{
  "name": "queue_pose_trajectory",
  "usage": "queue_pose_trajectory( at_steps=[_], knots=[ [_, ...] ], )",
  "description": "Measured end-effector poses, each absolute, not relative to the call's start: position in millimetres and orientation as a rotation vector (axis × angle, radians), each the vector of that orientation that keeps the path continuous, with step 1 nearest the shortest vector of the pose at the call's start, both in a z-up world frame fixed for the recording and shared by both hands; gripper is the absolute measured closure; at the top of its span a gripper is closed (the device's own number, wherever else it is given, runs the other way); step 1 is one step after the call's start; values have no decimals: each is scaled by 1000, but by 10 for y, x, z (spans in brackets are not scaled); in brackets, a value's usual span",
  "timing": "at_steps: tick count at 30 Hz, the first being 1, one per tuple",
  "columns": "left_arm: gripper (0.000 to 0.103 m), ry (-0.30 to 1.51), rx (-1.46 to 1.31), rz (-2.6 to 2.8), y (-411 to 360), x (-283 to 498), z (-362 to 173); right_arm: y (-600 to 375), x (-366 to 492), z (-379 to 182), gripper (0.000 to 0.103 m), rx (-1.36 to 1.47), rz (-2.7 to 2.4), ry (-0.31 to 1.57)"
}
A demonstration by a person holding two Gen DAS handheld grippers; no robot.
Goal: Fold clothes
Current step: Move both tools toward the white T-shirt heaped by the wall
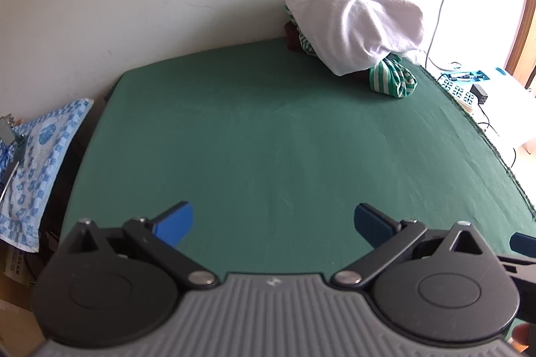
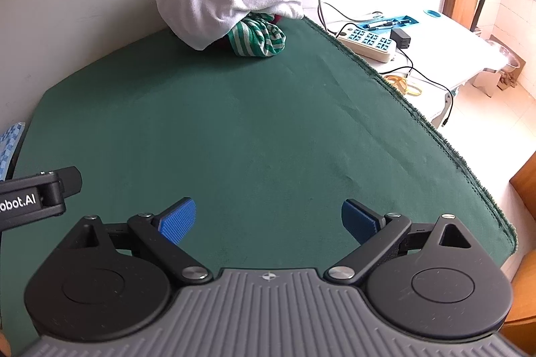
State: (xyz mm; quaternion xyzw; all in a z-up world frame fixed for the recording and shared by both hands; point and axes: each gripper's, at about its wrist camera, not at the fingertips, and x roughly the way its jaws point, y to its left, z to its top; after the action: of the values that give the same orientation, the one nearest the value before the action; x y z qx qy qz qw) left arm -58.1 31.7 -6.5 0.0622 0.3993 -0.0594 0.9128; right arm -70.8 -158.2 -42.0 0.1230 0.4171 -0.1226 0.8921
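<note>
1. Both tongs are just hanging over the near end of the flat worktop covered in dark green cloth [image 1: 268, 139], nothing in either one.
2. Left tongs [image 1: 273, 223]: blue-padded fingers spread wide apart, bare green cloth between them.
3. Right tongs [image 2: 268, 219]: same deal, fingers well apart and gripping nothing. They sit just to the right of the left ones, whose black body pokes into the right wrist view at the left edge.
4. The clothes are in a heap at the far end of the worktop, up against the pale wall [image 1: 134, 5], well away from both tongs. On top is a rumpled white fabric garment [image 1: 355, 18], draped over a scrunched green-and-white striped garment [image 1: 392, 78]. Something dark red peeks out underneath, can't tell what.
5. Off the worktop's right edge there's a white power strip [image 2: 368, 43] with a black adapter. On the left, a blue-and-white patterned towel [image 1: 37, 149].
</note>
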Motion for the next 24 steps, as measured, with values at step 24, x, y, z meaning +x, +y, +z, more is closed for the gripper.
queue_pose_trajectory(
  at_steps=[24],
  knots=[
    [0,878,130,-112,436,-366,-203,-1437,-593,-488,7,264,-262,875]
  ],
)
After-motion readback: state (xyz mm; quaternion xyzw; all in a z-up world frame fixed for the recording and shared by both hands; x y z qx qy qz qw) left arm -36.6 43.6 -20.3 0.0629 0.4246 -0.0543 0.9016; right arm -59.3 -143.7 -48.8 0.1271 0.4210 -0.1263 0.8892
